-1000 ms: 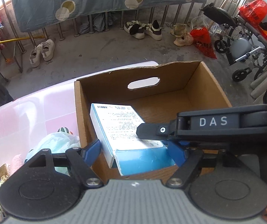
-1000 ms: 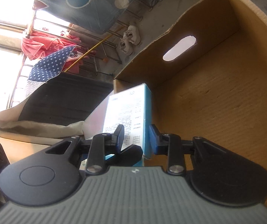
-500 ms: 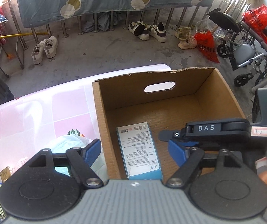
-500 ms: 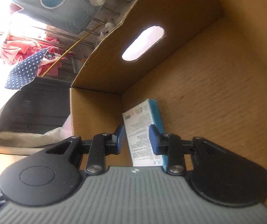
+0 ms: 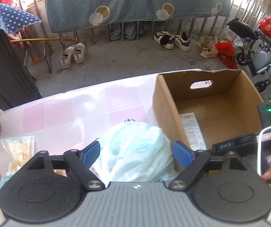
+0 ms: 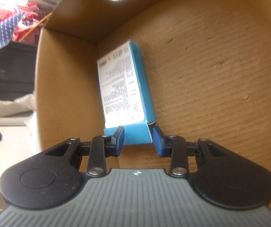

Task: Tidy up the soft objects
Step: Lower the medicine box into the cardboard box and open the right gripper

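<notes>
Since a second ago, both grippers have shifted: the left one from over the carton to the pale bundle, the right one down inside.

Jaws of the left gripper (image 5: 136, 154) are opening wide over a crumpled pale blue-white soft plastic bundle (image 5: 135, 147) on the pink checked tabletop (image 5: 63, 111), just beside the brown corrugated cardboard box (image 5: 165, 111); its pads do not press it. Inside that box, the blue-and-white printed carton (image 6: 124, 87) lies on the floor against the left wall. The right gripper (image 6: 138, 141), jaws narrow and opening, brackets the carton's near end, pads apparently just clear.
</notes>
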`<state>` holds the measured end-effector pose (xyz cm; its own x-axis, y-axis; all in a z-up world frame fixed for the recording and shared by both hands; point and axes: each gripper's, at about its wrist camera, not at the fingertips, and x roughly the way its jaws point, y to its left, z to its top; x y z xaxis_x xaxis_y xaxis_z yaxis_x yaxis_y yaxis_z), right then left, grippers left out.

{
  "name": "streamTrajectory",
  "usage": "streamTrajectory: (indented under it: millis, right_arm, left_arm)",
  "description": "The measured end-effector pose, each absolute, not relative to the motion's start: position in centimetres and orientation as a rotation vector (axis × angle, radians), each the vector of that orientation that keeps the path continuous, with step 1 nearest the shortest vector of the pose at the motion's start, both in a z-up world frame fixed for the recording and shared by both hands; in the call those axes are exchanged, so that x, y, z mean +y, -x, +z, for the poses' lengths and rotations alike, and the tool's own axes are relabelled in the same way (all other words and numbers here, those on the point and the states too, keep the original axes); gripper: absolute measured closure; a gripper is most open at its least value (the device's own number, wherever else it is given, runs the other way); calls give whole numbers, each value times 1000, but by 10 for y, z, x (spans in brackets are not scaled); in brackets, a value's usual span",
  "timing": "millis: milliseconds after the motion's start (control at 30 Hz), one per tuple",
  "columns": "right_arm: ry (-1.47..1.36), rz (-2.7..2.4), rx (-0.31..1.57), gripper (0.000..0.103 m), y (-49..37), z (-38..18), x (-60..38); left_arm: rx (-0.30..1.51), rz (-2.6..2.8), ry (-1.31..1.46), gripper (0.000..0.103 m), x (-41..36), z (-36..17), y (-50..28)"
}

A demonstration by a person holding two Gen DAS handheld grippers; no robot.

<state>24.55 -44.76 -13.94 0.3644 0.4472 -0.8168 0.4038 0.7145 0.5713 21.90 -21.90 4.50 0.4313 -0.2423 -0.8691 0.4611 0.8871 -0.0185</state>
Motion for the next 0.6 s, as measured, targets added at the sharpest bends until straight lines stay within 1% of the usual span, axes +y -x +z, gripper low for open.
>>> streamTrajectory:
  millis: [67, 167, 267, 467, 600]
  right_arm:
    - [-770, 47, 1220, 76, -251, -137, -435]
    - [-702, 38, 1193, 78, -260, -132, -421]
    - [-696, 34, 1176, 80, -265, -128, -421]
    - [-687, 29, 1158, 81, -276, -125, -433]
    - [-658, 40, 1133, 80, -280, -122, -444]
  left_arm:
    - [1049, -412, -232, 18, -197, 38, -218]
    - [1064, -369, -226, 18, -166, 26, -215]
    - [1066, -336, -215, 18, -135, 17, -210]
    - [1077, -297, -138, 18, -84, 2, -200]
    - [1067, -282, -71, 18, -63, -2, -191]
